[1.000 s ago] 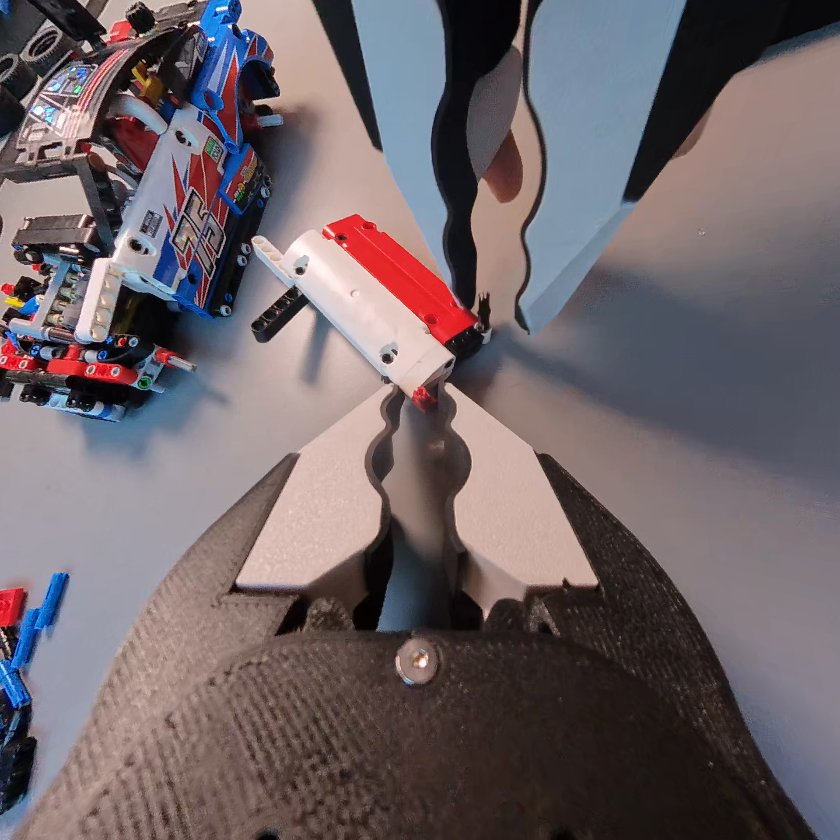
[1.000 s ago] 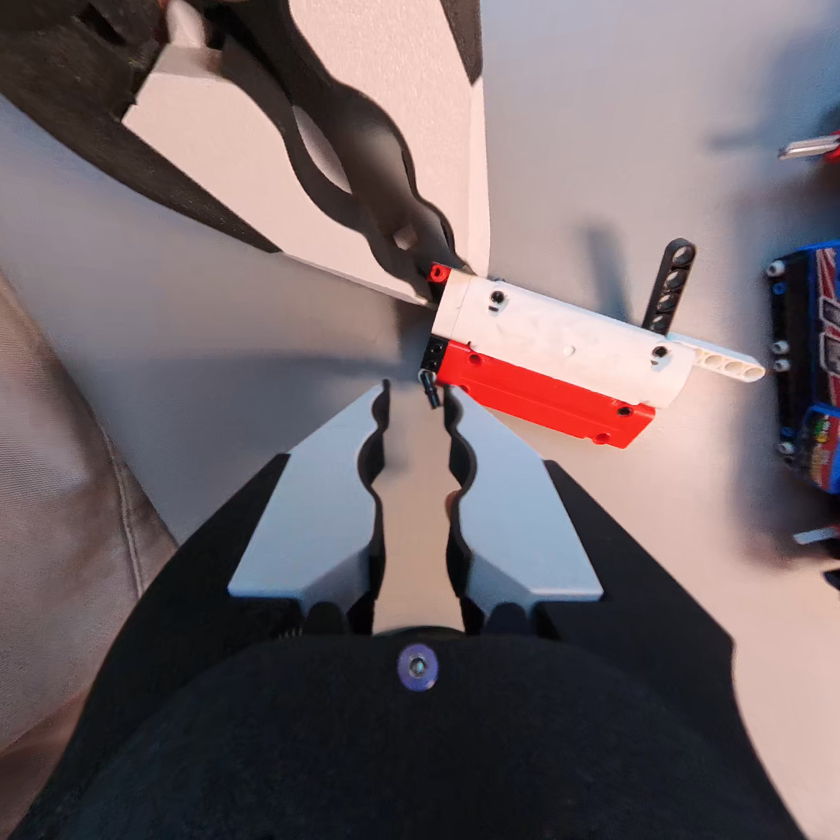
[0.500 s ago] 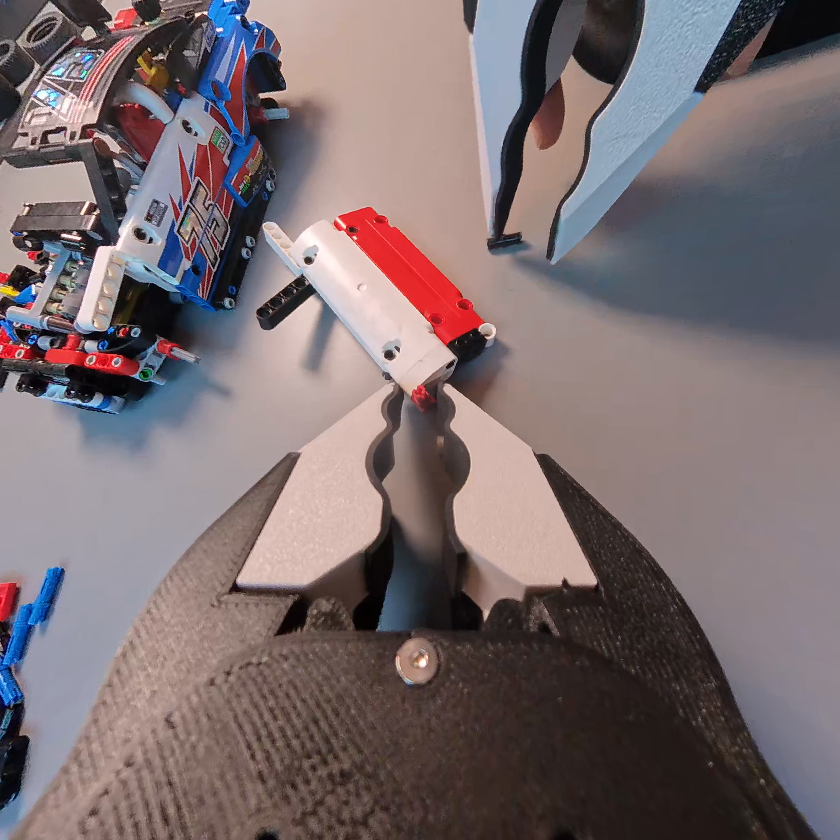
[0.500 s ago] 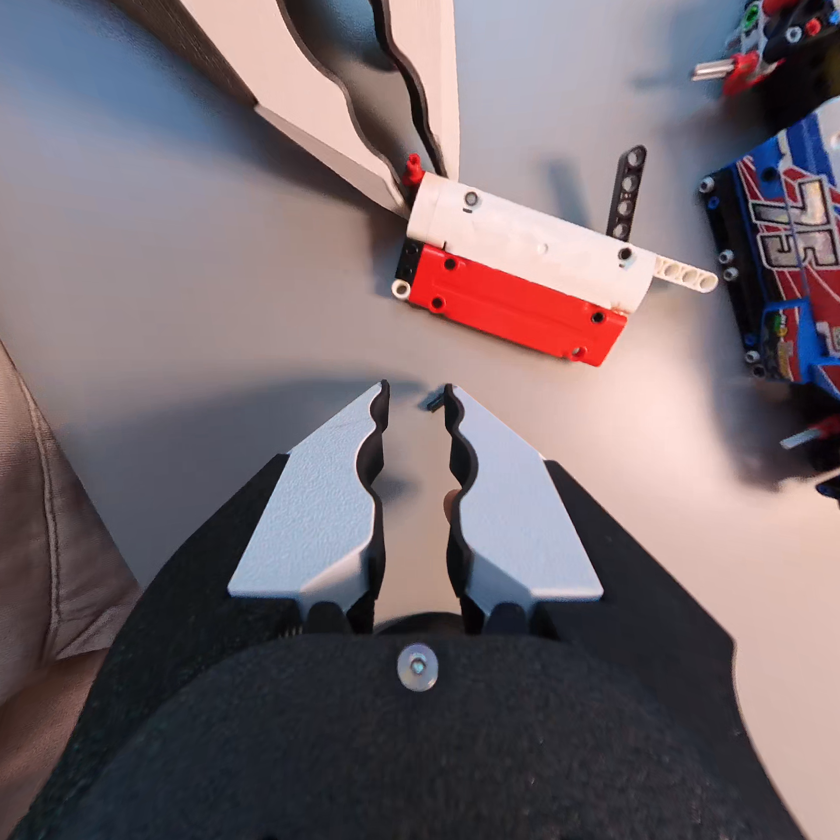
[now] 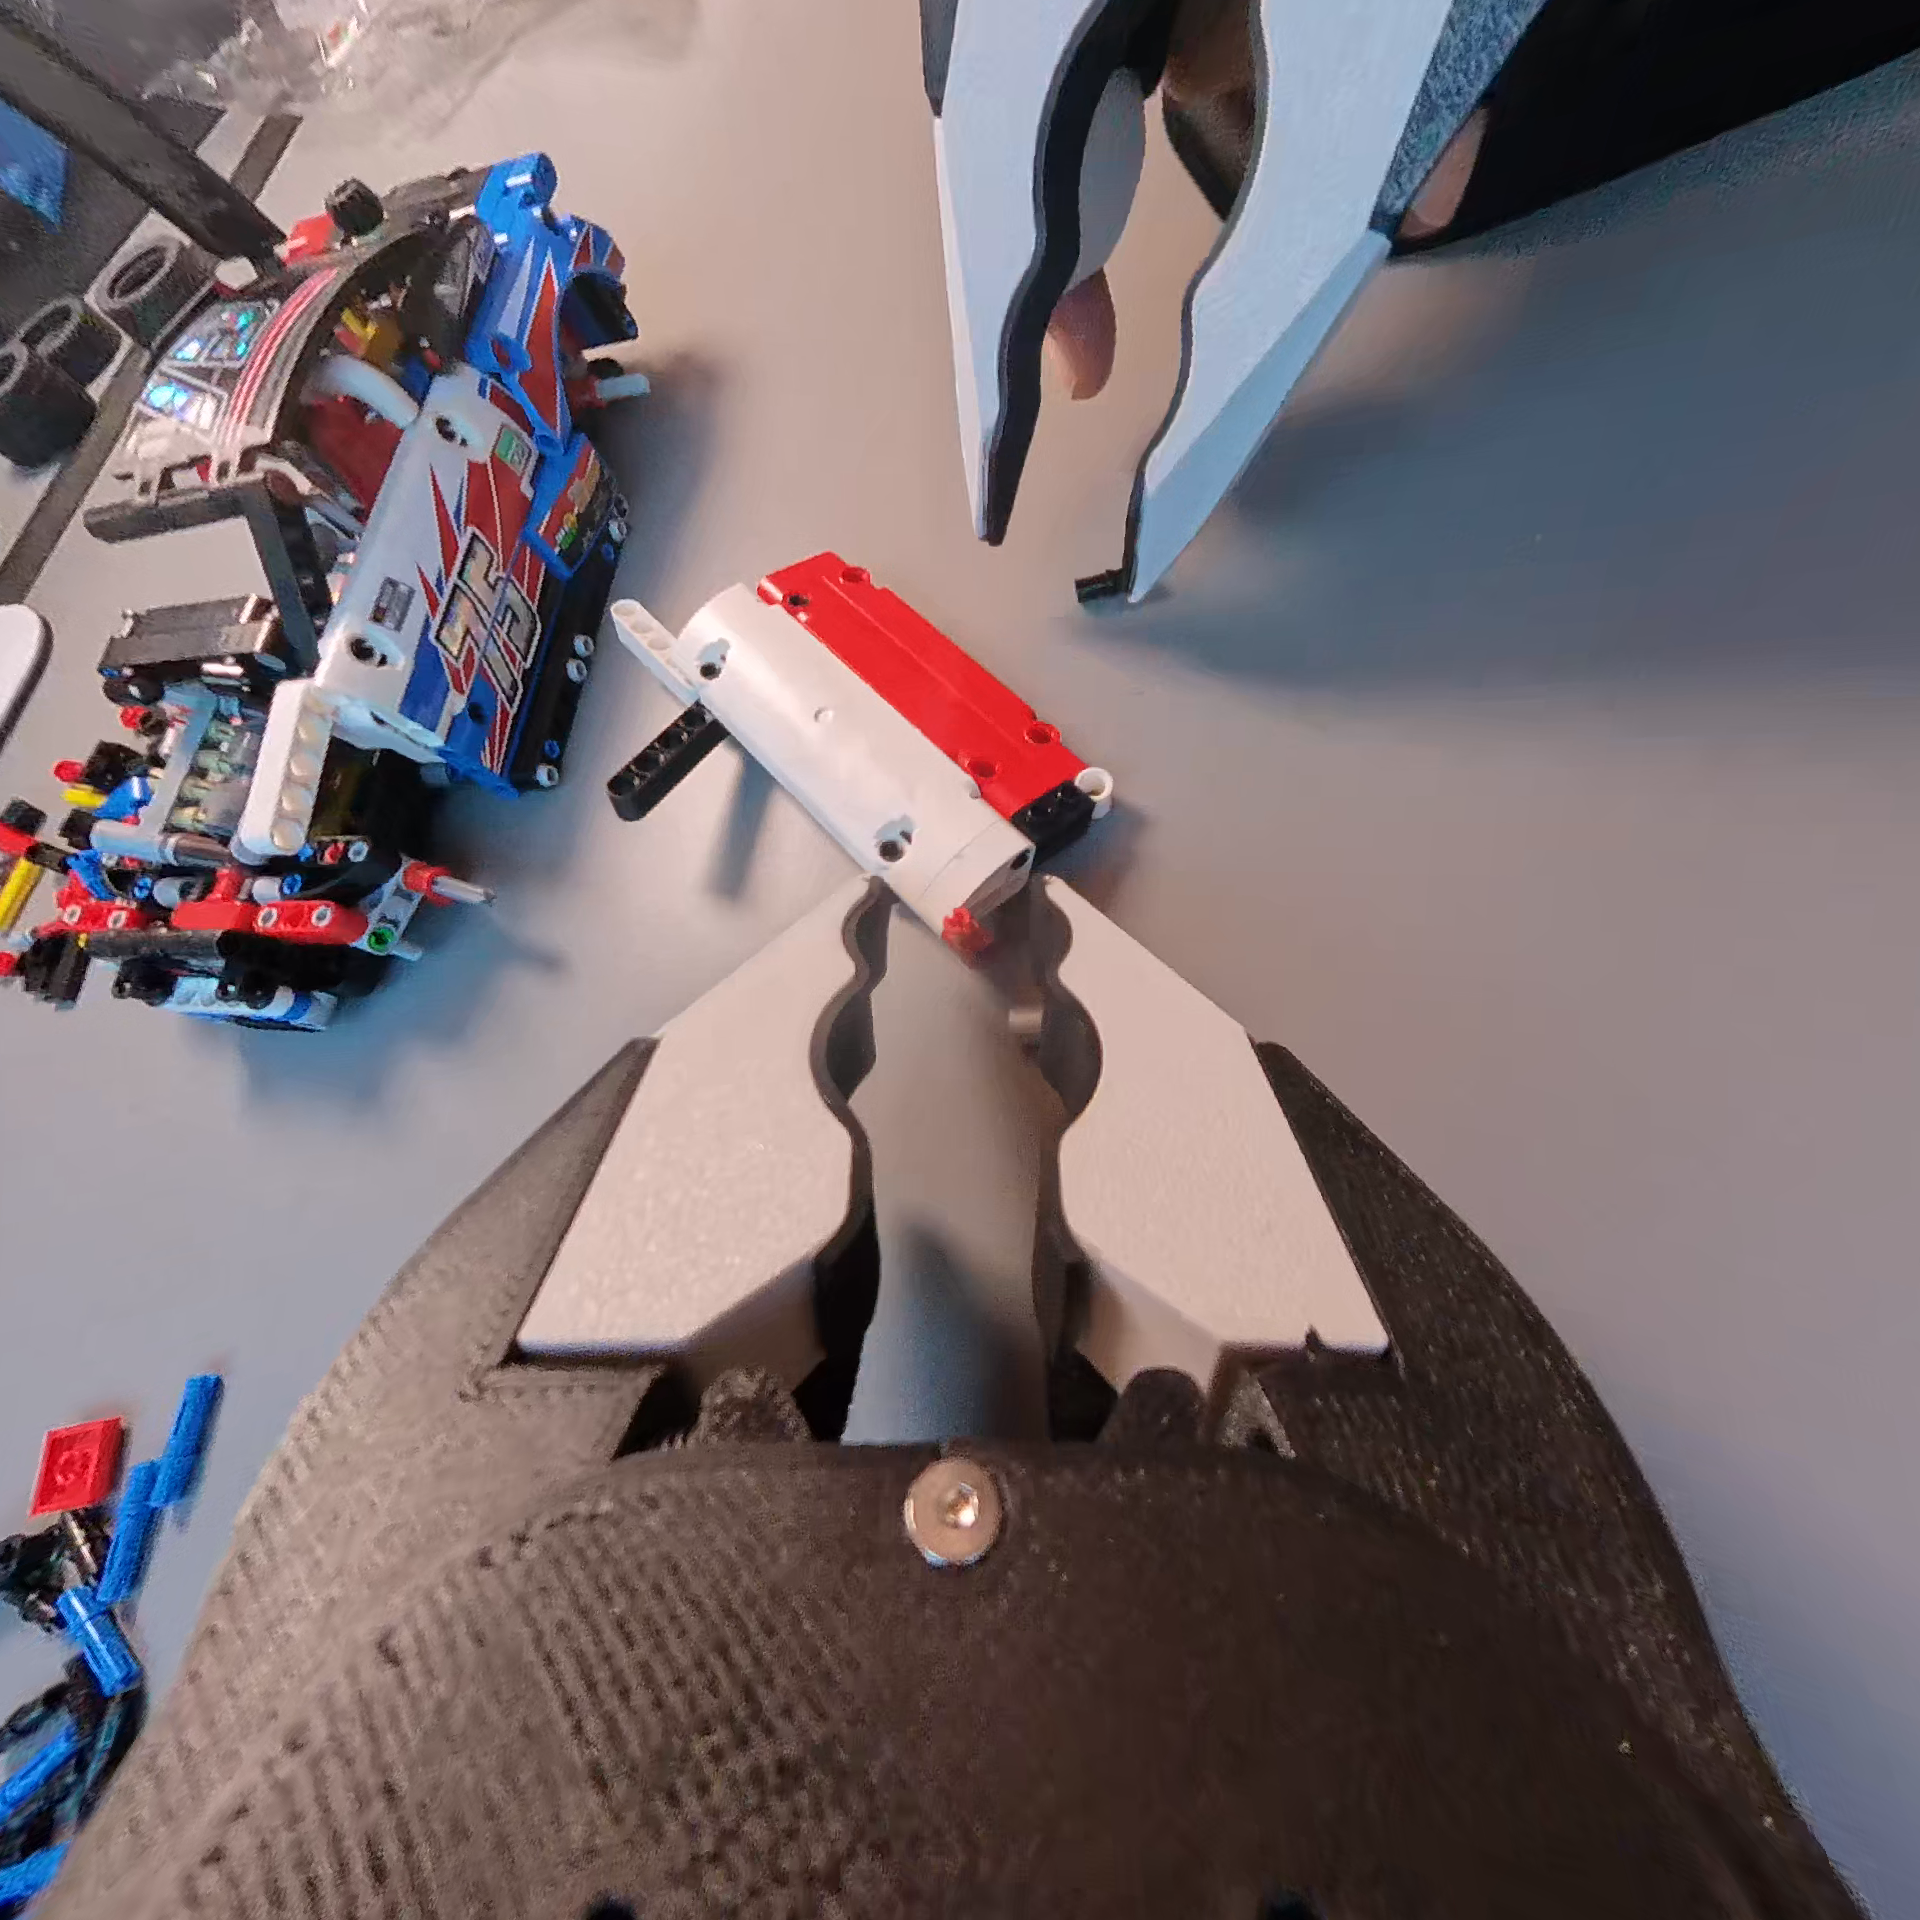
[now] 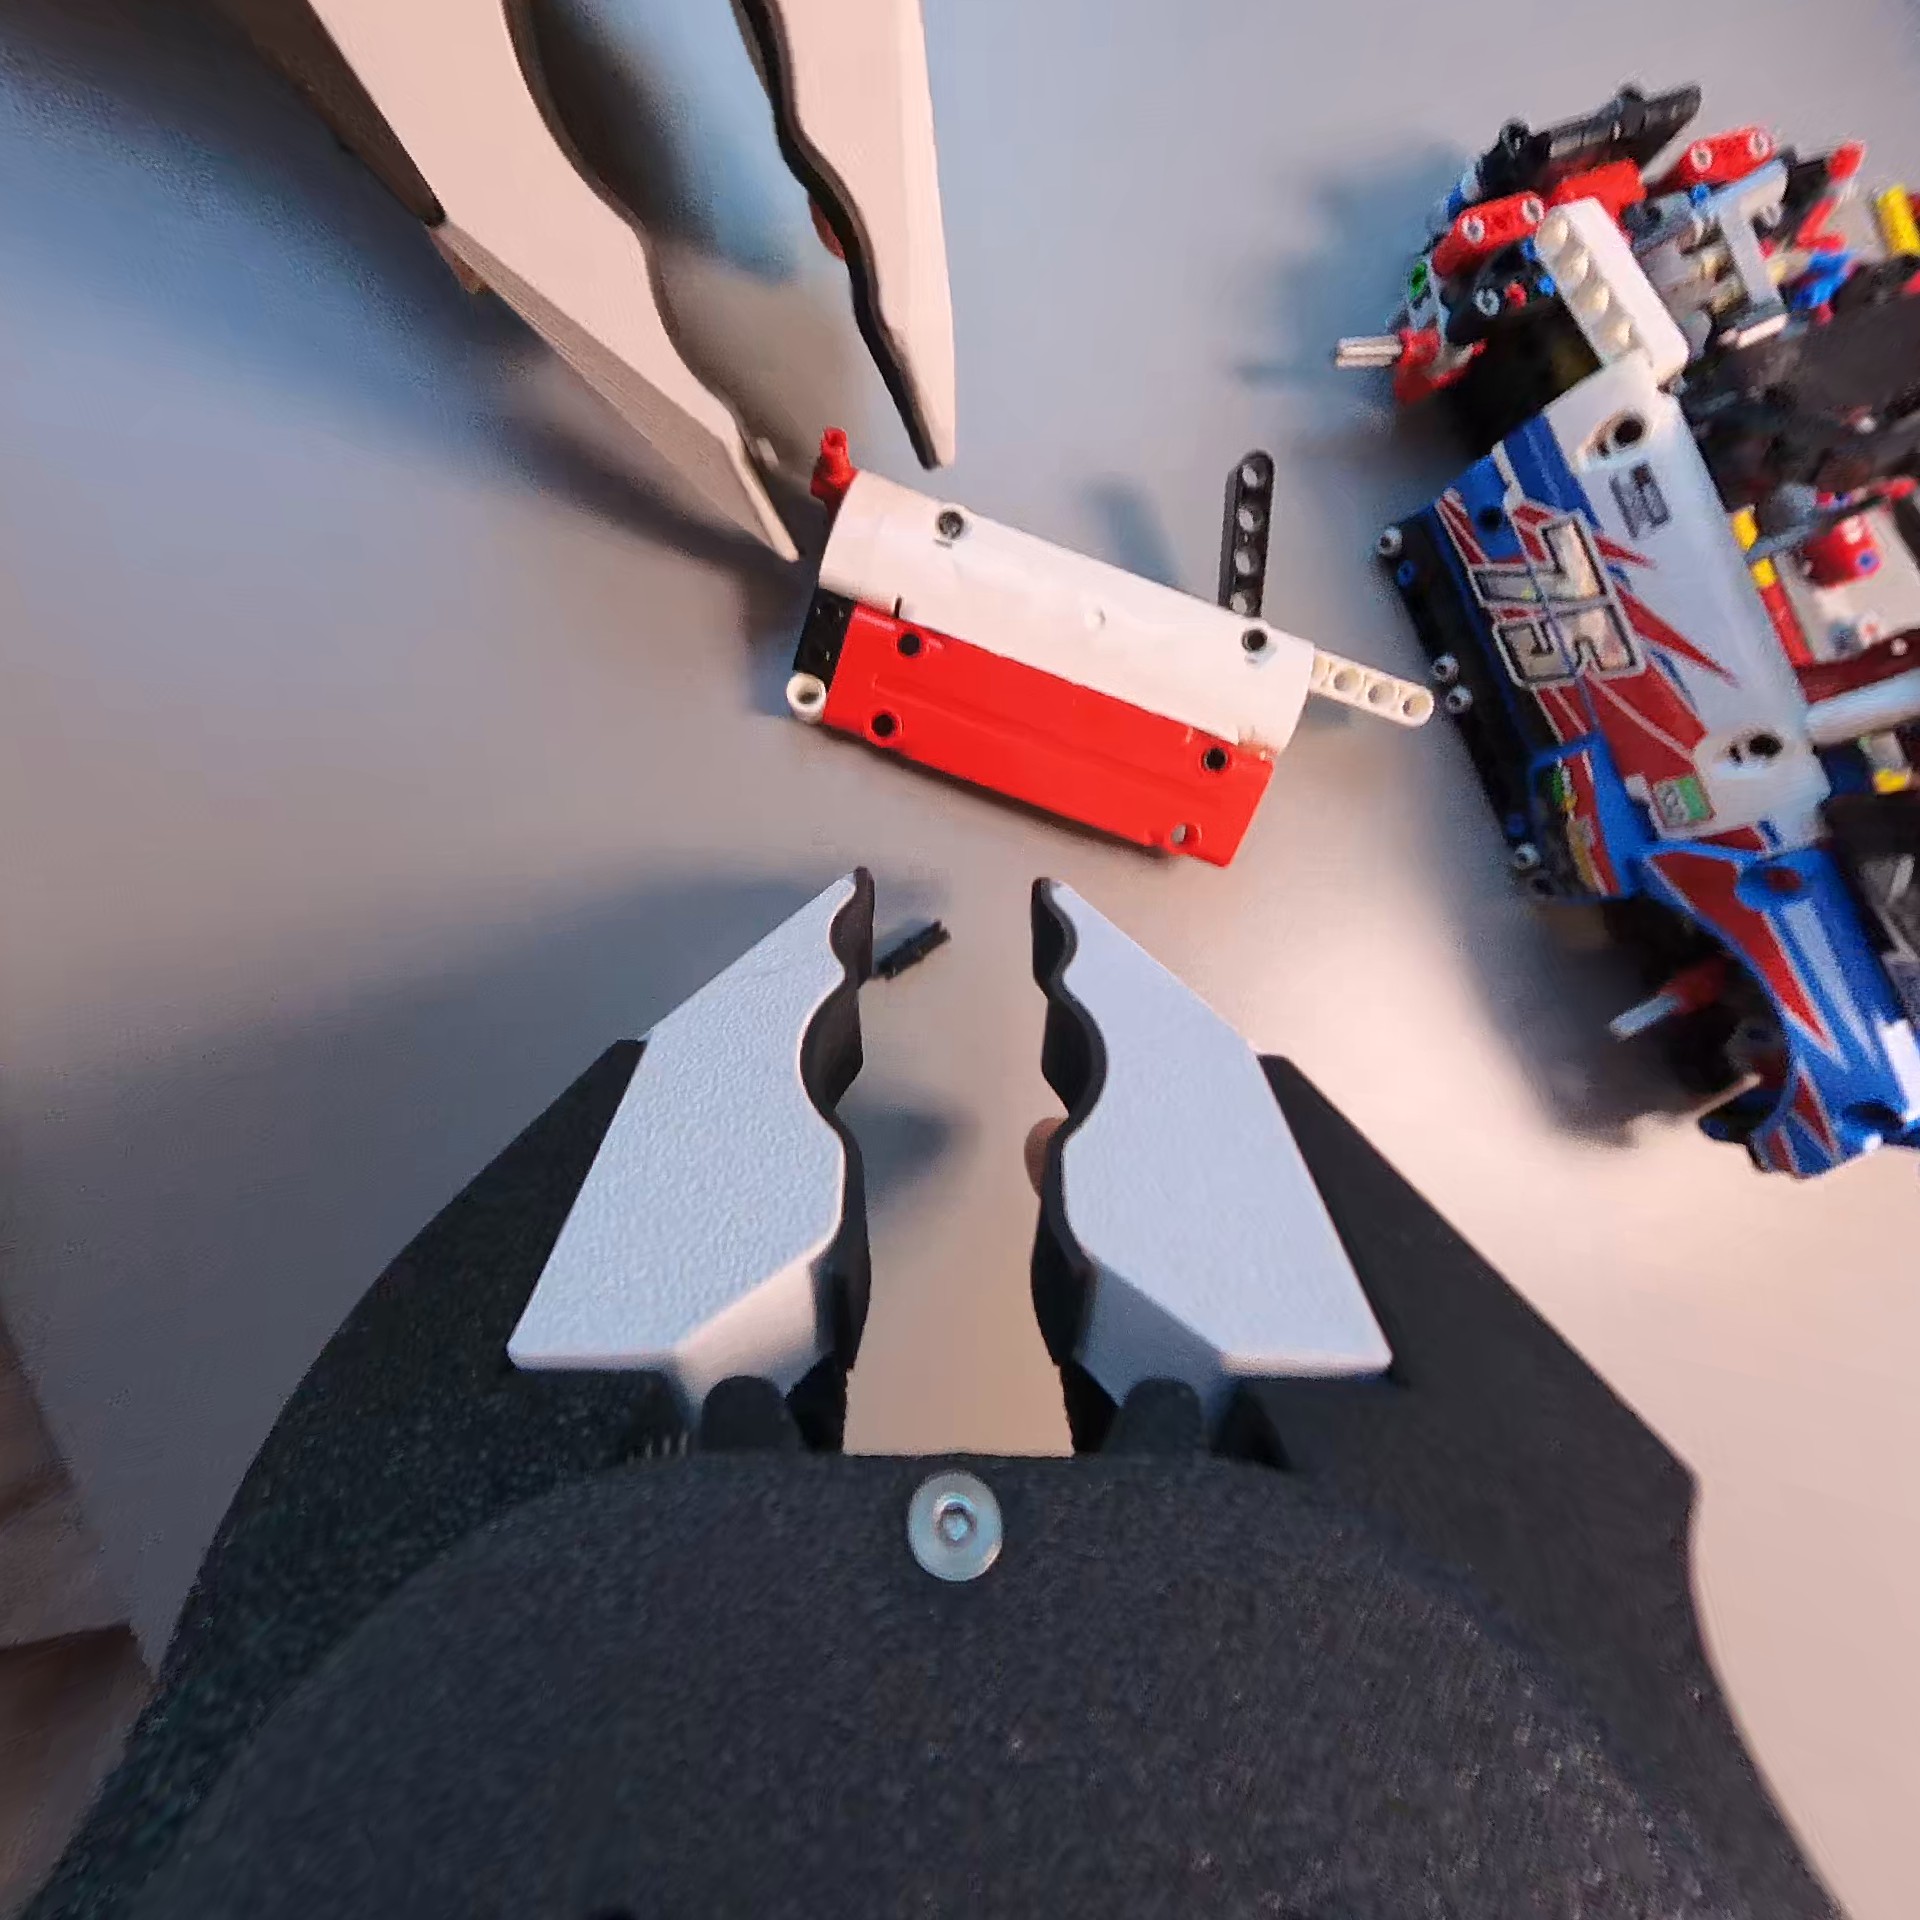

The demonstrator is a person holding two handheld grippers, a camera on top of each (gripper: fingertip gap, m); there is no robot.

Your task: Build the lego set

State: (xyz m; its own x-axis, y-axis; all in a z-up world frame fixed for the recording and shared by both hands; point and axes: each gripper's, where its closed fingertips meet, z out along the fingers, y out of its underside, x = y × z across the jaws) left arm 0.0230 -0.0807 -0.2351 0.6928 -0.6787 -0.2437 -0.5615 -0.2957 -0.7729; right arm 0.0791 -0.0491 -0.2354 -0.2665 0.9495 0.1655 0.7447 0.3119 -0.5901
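A white and red panel assembly [image 5: 862, 717] lies flat on the grey table, and also shows in the right wrist view [image 6: 1039, 665]. A small red pin [image 5: 966, 925] sticks out of its near end. My left gripper [image 5: 956, 888] is open, its tips straddling that end and the red pin [image 6: 831, 468]. My right gripper [image 6: 951, 881] is open and stands apart from the assembly's red side. A tiny black pin [image 6: 914, 943] lies on the table between its tips, close to one finger, and also shows in the left wrist view [image 5: 1096, 584].
The partly built blue, white and red race car [image 5: 447, 582] stands left of the assembly, and also shows in the right wrist view [image 6: 1662, 675]. Loose blue and red parts [image 5: 104, 1507] lie at the lower left. Black tyres [image 5: 52, 364] sit at the far left. The grippers' ends are close to 7 cm from one another.
The right gripper drew the black pin back from the assembly's end, then opened wider; the pin now lies loose between its tips. The left jaws have spread slightly.
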